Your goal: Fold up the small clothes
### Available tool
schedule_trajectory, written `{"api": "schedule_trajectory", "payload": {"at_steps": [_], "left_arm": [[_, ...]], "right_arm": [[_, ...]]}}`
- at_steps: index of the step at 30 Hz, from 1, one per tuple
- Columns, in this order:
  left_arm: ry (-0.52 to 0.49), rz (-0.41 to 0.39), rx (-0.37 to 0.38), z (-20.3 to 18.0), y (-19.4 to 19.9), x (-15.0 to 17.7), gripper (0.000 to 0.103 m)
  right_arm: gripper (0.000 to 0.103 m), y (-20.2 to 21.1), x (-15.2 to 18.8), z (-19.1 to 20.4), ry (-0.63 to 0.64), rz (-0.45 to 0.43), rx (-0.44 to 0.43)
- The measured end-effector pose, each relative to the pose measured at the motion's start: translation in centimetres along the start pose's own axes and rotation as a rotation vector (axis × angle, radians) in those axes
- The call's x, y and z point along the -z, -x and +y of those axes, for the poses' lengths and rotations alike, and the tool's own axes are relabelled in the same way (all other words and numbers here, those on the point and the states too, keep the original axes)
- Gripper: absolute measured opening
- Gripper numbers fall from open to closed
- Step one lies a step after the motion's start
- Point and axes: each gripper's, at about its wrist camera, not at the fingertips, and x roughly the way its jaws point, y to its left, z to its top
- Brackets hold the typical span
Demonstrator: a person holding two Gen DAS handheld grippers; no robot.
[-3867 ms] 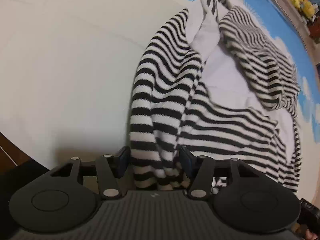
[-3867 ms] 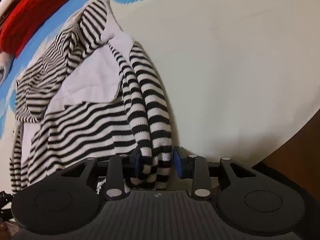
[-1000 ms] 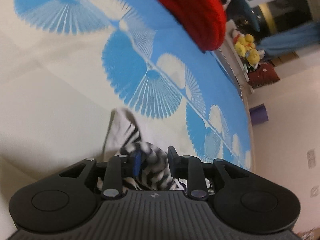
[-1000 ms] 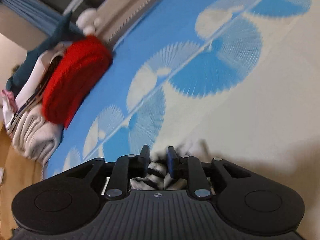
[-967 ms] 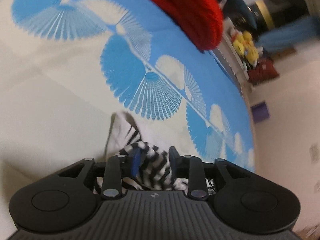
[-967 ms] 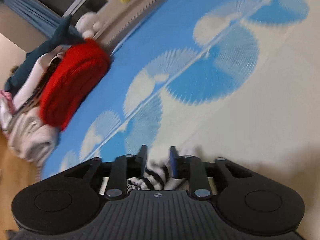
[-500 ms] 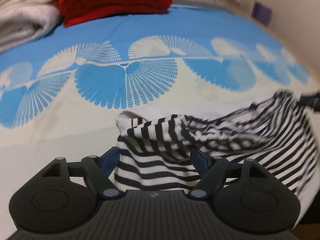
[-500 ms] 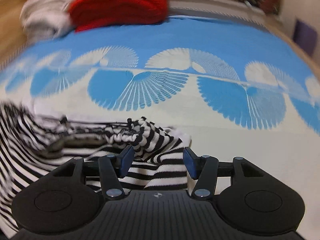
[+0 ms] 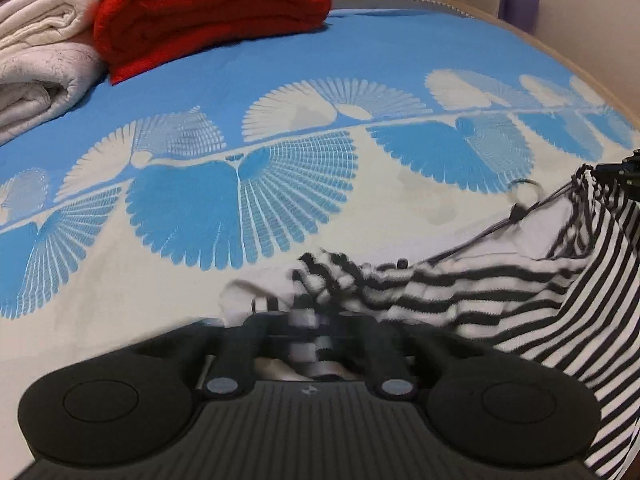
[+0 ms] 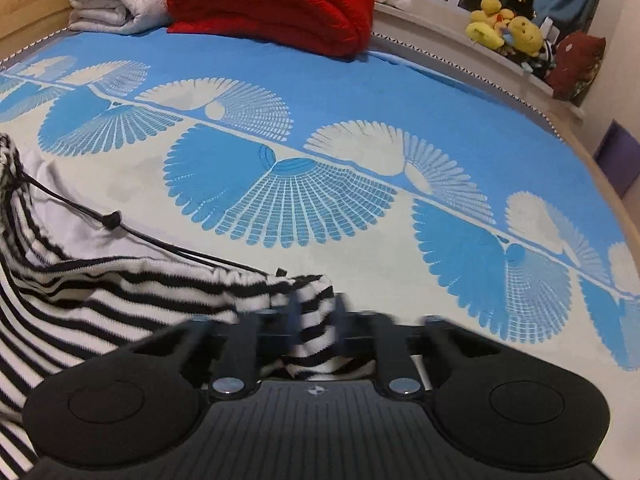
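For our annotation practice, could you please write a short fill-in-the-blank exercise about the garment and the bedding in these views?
1. Both grippers pinch a garment patterned with black and white ____.
2. The folded blanket at the far end of the bed is ____.
3. The bedspread shows white and blue ____ shapes.
4. Beside the red blanket lies a folded ____ blanket.

Missing words: stripes; red; fan; white
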Motion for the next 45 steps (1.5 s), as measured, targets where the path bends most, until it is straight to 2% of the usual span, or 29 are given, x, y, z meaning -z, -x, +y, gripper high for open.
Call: {"api": "schedule_trajectory", "payload": {"at_steps": [2, 4, 6, 8, 9, 11, 13, 14, 15, 17, 18, 20, 22, 23, 24, 25, 26, 29, 30, 31, 34, 35, 36, 37, 38, 39, 40, 41, 45], "left_arm": [[0.093, -0.090, -0.048, 1.6, 1.1, -0.9, 0.004], [0.246, -0.145, -0.108, 3.7, 1.7, -1.5, 0.004], [0.315, -0.089, -0.088, 4.7, 0.3, -1.5, 0.004], [0.290, 0.003, -0.040, 4.1, -1.6, -1.3, 0.007], [0.257, 0.039, -0.055, 3.6, -2.3, -1.2, 0.008], [0.207, 0.067, -0.090, 3.1, -2.8, -1.2, 0.026], [0.244, 0.042, -0.090, 3.9, -2.2, -1.5, 0.042], [0.275, 0.033, -0.081, 4.5, -2.0, -1.4, 0.049], [0.315, 0.033, -0.065, 5.2, -1.9, -1.3, 0.050], [0.359, 0.057, -0.038, 6.1, -2.2, -0.9, 0.050], [0.364, 0.073, -0.031, 6.3, -2.5, -0.9, 0.050], [0.351, 0.087, -0.037, 6.2, -2.9, -0.7, 0.050], [0.352, 0.085, -0.035, 6.1, -3.3, -0.7, 0.048], [0.358, 0.082, -0.025, 6.0, -3.3, -0.7, 0.028], [0.371, 0.070, -0.003, 6.2, -3.3, -0.8, 0.010], [0.385, 0.048, 0.006, 6.3, -2.9, -1.0, 0.003], [0.392, 0.002, -0.007, 6.4, -2.3, -1.3, 0.003], [0.338, -0.161, -0.016, 5.3, -0.2, -2.5, 0.004], [0.304, -0.163, -0.030, 4.6, -0.4, -2.6, 0.004], [0.265, -0.108, -0.051, 3.9, -1.5, -2.5, 0.004], [0.203, 0.141, -0.093, 3.0, -5.7, -0.9, 0.014], [0.199, 0.151, -0.106, 3.0, -5.9, -0.6, 0.021], [0.201, 0.136, -0.117, 3.0, -5.4, -0.8, 0.026], [0.213, 0.126, -0.125, 3.2, -4.7, -1.0, 0.040], [0.234, 0.112, -0.128, 3.6, -3.8, -1.3, 0.051], [0.265, 0.094, -0.117, 4.1, -2.6, -1.3, 0.055], [0.295, 0.079, -0.090, 4.6, -1.4, -1.2, 0.056], [0.314, 0.072, -0.065, 4.9, -0.4, -1.0, 0.056], [0.413, 0.143, -0.041, 6.8, 4.3, 0.1, 0.054]], "right_arm": [[0.004, 1.0, -1.2, -1.1, -0.098, -0.080, 0.023], [0.000, 2.5, -2.2, -2.9, -0.259, -0.198, 0.042], [0.000, 3.0, -2.8, -4.1, -0.344, -0.253, 0.117], [0.000, 1.0, -2.6, -4.5, -0.366, -0.162, 0.100], [0.000, -0.1, -2.4, -4.3, -0.365, -0.100, 0.082], [0.001, -0.9, -2.4, -3.9, -0.368, -0.054, 0.012], [0.009, -0.3, -2.7, -3.7, -0.374, -0.080, -0.037], [0.021, 0.3, -2.9, -3.8, -0.372, -0.105, -0.049], [0.031, 0.9, -3.1, -3.9, -0.379, -0.131, -0.055], [0.038, 1.9, -3.1, -4.6, -0.408, -0.162, -0.109], [0.044, 1.8, -3.0, -4.8, -0.413, -0.153, -0.155], [0.047, 0.8, -2.7, -4.2, -0.368, -0.068, -0.221], [0.045, -0.6, -2.1, -2.7, -0.259, 0.028, -0.162], [0.028, -1.3, -1.9, -1.9, -0.198, 0.060, -0.104], [0.003, -1.5, -1.9, -1.7, -0.180, 0.059, -0.087], [0.002, -1.3, -2.1, -1.9, -0.203, 0.040, -0.099], [0.002, -0.5, -2.5, -2.6, -0.260, -0.025, -0.092], [0.002, 2.2, -3.3, -4.8, -0.409, -0.230, 0.013], [0.002, 2.1, -3.3, -4.9, -0.429, -0.245, 0.053], [0.002, 1.4, -3.3, -4.8, -0.415, -0.221, 0.072], [0.004, -3.0, -2.2, -2.9, -0.292, 0.013, 0.109], [0.005, -4.8, -1.4, -2.4, -0.270, 0.118, 0.095], [0.007, -5.7, -0.8, -2.1, -0.266, 0.171, 0.081], [0.012, -5.6, -0.7, -2.0, -0.261, 0.163, 0.091], [0.023, -5.2, -0.9, -2.0, -0.255, 0.147, 0.104], [0.030, -4.4, -1.2, -2.1, -0.257, 0.125, 0.120], [0.041, -3.1, -1.3, -2.4, -0.280, 0.093, 0.131], [0.045, -2.0, -1.4, -3.0, -0.316, 0.071, 0.126], [0.045, 3.1, -0.7, -5.7, -0.460, 0.049, 0.052]]}}
